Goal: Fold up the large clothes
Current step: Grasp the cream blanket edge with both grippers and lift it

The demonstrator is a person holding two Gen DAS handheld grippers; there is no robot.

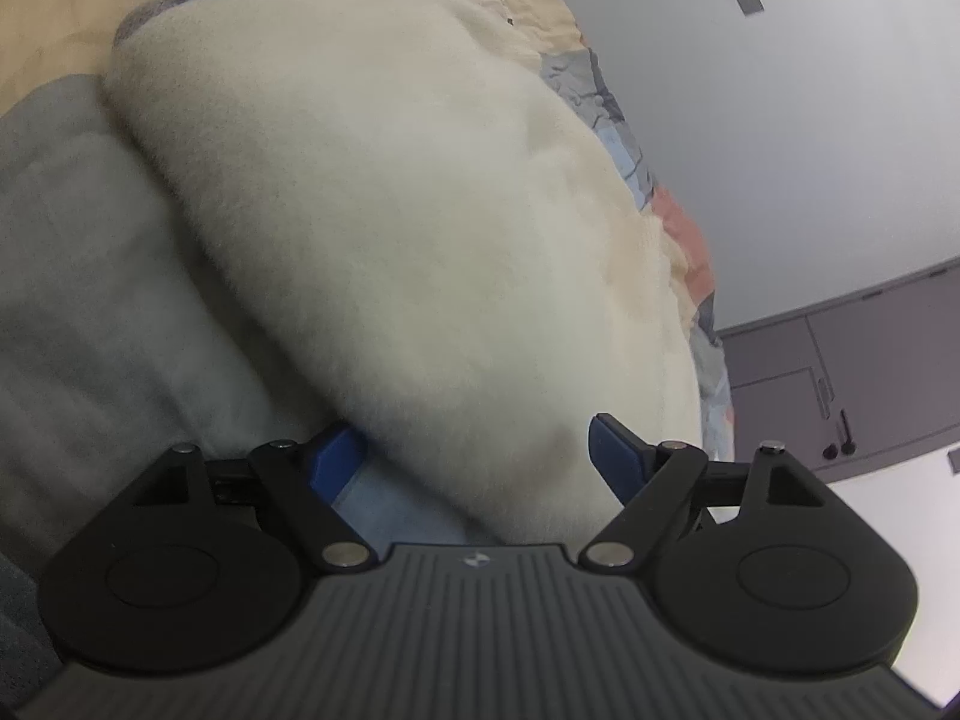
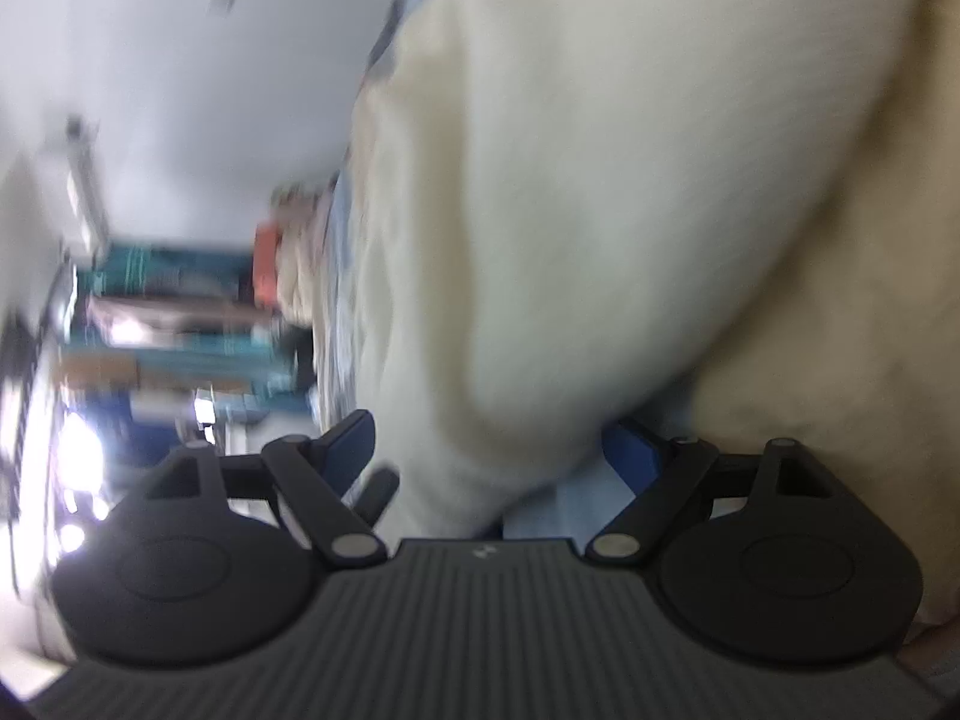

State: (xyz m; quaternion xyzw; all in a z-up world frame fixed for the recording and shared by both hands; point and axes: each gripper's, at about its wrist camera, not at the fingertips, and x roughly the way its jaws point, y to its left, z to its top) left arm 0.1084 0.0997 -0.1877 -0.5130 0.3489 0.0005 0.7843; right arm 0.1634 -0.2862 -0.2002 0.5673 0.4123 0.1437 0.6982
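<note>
A thick cream fleece garment [image 1: 408, 228] lies bunched on the patterned bedspread [image 1: 684, 222]. My left gripper [image 1: 474, 450] stands wide apart with the garment's near edge between its blue fingers [image 1: 336, 456]; the pads do not press it. In the right wrist view the same cream garment [image 2: 600, 180] fills the frame, blurred. My right gripper [image 2: 489, 450] is also spread wide, with a fold of the garment hanging between its blue fingers [image 2: 630, 450]. Light blue fabric [image 1: 396, 510] shows under the garment near both grippers.
A grey fabric [image 1: 90, 300] lies left of the garment. A grey cabinet [image 1: 852, 378] and white wall stand at the right. In the right wrist view, blurred shelves and bright lights [image 2: 78, 450] are at the left.
</note>
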